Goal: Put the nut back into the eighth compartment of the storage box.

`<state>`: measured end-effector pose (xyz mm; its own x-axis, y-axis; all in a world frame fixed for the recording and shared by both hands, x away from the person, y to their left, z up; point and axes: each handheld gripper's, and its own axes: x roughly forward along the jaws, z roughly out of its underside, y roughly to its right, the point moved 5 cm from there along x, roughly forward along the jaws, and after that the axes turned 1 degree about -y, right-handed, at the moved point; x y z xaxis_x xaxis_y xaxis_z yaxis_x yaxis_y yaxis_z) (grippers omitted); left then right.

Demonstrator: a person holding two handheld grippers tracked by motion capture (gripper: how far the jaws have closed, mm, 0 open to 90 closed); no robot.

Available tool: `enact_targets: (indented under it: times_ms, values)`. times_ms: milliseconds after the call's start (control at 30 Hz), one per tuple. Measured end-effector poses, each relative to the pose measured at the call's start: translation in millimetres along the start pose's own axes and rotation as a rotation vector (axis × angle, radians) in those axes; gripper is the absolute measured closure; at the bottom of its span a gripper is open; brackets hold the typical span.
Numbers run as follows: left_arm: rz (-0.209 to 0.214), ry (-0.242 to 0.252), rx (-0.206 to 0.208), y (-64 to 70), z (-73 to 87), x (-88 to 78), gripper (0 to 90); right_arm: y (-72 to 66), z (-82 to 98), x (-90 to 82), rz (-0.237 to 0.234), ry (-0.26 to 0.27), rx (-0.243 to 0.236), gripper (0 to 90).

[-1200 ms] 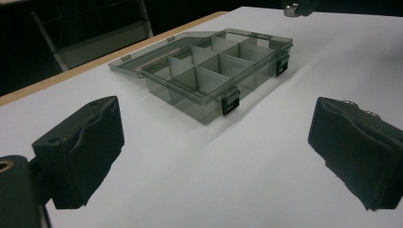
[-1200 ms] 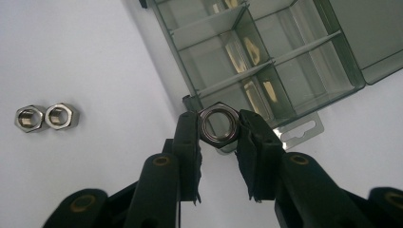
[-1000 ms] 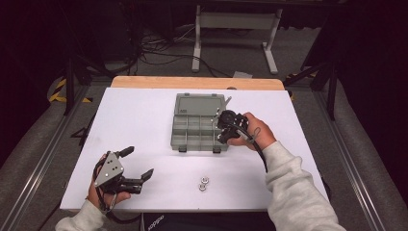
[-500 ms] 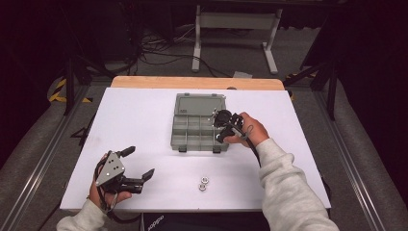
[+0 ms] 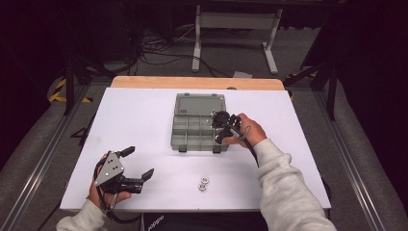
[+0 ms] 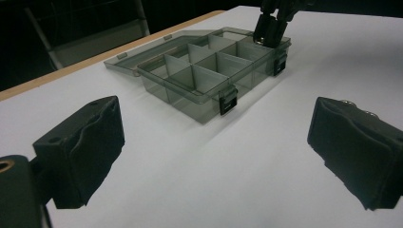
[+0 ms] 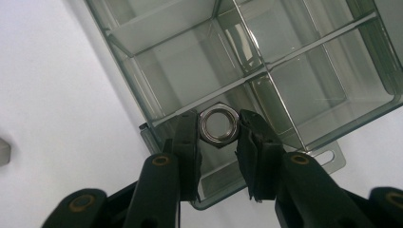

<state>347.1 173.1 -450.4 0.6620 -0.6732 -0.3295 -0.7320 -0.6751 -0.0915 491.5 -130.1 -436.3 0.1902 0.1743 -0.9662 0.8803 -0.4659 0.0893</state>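
A clear grey compartment box [image 5: 192, 129] lies open mid-table, its lid [image 5: 199, 101] folded flat behind it. My right gripper [image 5: 219, 138] points down over the box's front right compartment and is shut on a silver hex nut [image 7: 217, 125], which sits flat between its pads above the box's wall [image 7: 142, 95]. The same gripper [image 6: 268, 29] also appears in the left gripper view, at the far corner of the box [image 6: 204, 78]. My left gripper [image 5: 138, 162] rests at the table's front left, open, with nothing between its fingers [image 6: 90, 142].
Two loose hex nuts [image 5: 204, 183] lie near the white table's front edge [image 5: 192, 207], in front of the box. The box's other compartments look empty. Bare table stretches to the left and right of the box. Dark floor and a stand's legs [image 5: 231, 43] lie beyond.
My right gripper has shifted slightly left and lower over the box's front right corner, still holding the nut. The left gripper has stayed put.
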Motion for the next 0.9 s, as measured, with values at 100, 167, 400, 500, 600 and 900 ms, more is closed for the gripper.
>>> enact_targets:
  times_ms: [100,167,400,500,600,900]
  values:
    - [0.003,0.004,-0.003,0.0,-0.1,-0.5,6.4,1.0,-0.1,1.7,0.011,-0.002,0.003,64.4]
    - [0.003,0.008,-0.005,-0.5,-0.2,-0.6,6.4,1.7,0.6,0.8,0.013,-0.002,0.009,64.3]
    - [-0.006,0.010,-0.004,-0.8,-0.8,-2.0,6.9,-5.0,5.0,-19.1,0.012,0.096,0.022,60.4]
    - [-0.007,0.003,-0.005,-1.0,-0.7,-1.6,6.9,-11.9,8.3,-28.0,0.015,0.138,0.008,59.3]
    - [-0.006,0.000,-0.001,-0.1,-0.3,-0.9,6.7,-21.9,15.7,-39.1,0.009,0.184,-0.002,55.4]
    - [-0.012,0.004,0.006,-0.2,-0.8,-2.7,5.8,-61.5,35.8,-50.9,0.002,0.246,-0.079,43.0]
